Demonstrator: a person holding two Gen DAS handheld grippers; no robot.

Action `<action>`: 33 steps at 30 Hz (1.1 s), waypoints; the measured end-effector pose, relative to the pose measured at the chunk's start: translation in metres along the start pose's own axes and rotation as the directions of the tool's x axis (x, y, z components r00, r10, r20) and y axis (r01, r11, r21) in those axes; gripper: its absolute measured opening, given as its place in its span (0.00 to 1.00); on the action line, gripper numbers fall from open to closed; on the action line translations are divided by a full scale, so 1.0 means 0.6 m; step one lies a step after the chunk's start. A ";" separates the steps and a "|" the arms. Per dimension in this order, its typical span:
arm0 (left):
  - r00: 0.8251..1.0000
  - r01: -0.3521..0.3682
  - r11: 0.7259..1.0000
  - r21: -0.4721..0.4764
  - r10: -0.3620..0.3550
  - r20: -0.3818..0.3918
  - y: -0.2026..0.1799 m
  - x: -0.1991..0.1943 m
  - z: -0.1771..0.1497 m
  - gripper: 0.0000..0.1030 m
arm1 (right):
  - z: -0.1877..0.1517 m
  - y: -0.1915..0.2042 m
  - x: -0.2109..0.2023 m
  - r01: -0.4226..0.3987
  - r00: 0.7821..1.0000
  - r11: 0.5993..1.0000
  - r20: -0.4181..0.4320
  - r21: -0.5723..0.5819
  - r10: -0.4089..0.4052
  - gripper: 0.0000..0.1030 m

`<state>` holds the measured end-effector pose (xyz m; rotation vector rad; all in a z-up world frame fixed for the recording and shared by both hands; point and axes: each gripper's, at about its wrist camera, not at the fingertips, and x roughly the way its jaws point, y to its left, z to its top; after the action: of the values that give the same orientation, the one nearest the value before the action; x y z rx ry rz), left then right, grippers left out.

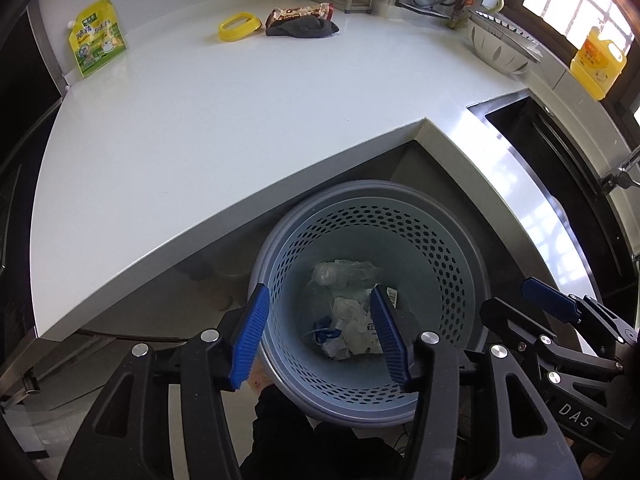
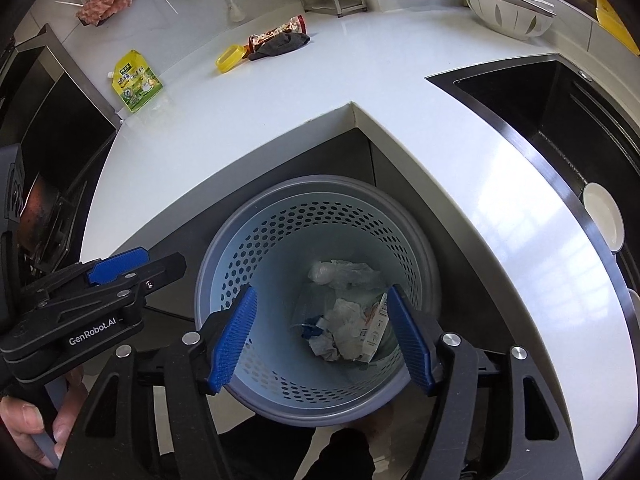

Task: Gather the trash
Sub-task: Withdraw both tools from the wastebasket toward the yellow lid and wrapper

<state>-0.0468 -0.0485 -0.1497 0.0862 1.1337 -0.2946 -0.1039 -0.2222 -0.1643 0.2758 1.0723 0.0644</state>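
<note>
Left tool [image 1: 320, 336] and right tool [image 2: 322, 338]: jaws apart, empty, both above the perforated trash basket [image 1: 460, 248] holding crumpled trash [image 2: 344, 324]. Snack wrapper [image 1: 298, 14] lies on the bench [image 1: 240, 120] at 12 o'clock, long axis running 9-to-3.

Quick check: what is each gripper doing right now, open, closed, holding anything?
Left gripper: open, empty, over the perforated pale blue plastic waste basket.
Right gripper: open, empty, over the same basket.

Bin [image 1: 460, 240] mouth lies open; countertop [image 1: 240, 128] edge apparently overhangs its far rim.
</note>
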 end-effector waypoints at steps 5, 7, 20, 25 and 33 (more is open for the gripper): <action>1.000 -0.002 1.000 -0.014 0.002 0.008 0.007 -0.005 0.000 0.53 | 0.001 -0.001 -0.004 -0.001 1.000 1.000 0.004 0.003 0.001 0.63; 1.000 -0.003 1.000 -0.018 0.003 0.015 0.008 -0.009 0.002 0.54 | 0.002 0.000 -0.006 -0.001 1.000 1.000 0.006 0.000 0.001 0.63; 0.996 -0.019 0.999 -0.043 0.023 0.090 0.005 -0.055 0.013 0.59 | 0.018 0.002 -0.046 -0.016 0.998 0.999 0.063 -0.038 0.018 0.63; 0.992 -0.029 0.998 -0.056 0.035 0.122 -0.001 -0.073 0.016 0.61 | 0.022 -0.002 -0.062 -0.026 0.996 0.998 0.084 -0.053 0.031 0.63; 0.985 -0.051 0.996 -0.076 0.062 0.162 -0.009 -0.099 0.016 0.66 | 0.032 -0.009 -0.084 -0.055 0.990 0.996 0.128 -0.072 0.063 0.66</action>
<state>-0.0628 -0.0445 -0.0913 0.0299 0.9750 -0.2064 -0.1119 -0.2406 -0.1140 0.2468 0.9309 0.1342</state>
